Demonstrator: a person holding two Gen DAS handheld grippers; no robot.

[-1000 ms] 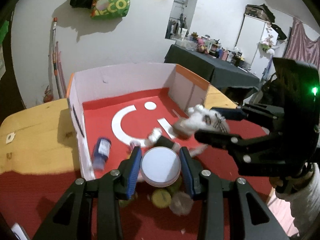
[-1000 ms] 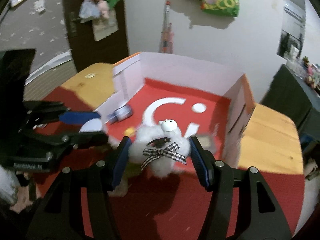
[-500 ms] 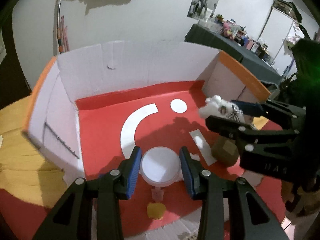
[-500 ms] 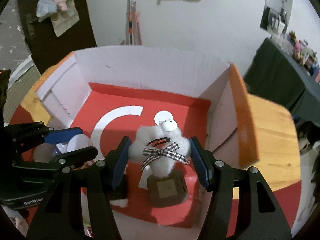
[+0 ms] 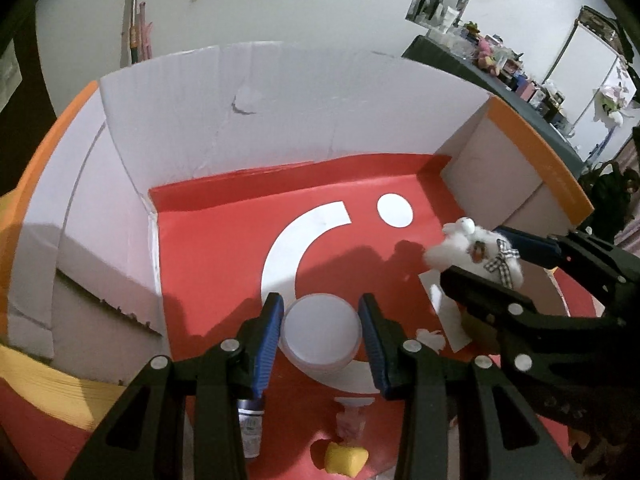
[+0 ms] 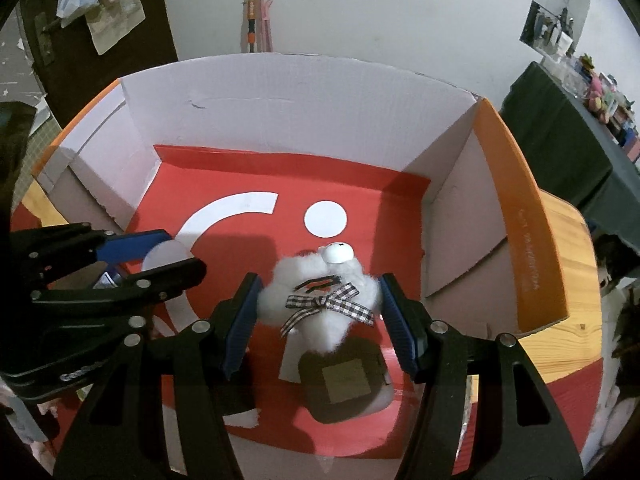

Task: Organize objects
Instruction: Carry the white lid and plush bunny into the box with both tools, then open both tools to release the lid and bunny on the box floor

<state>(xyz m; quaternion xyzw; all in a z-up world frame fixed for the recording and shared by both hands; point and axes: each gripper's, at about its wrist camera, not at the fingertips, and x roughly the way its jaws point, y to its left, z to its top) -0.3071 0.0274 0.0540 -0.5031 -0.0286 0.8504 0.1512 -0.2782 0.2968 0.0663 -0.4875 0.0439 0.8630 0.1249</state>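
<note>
Left claw [image 5: 320, 332] pinches a round white-lidded jar [image 5: 320, 334]; right claw [image 6: 320, 316] pinches a fluffy white plush toy [image 6: 320, 300] above the white-walled cardboard box [image 6: 304, 96]; orange-flap lettering unreadable.

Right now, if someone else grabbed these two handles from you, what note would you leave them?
Left gripper: jaws shut on the round white container, held over the box.
Right gripper: jaws shut on the white fluffy toy with the checked bow, also over the box's red floor.
Already lying in the box: a small bottle, a yellow piece and a brown square-topped item.
Done: both things carried above the box.
Left: lower them, open the jaws, then look for anything outside the box.
</note>
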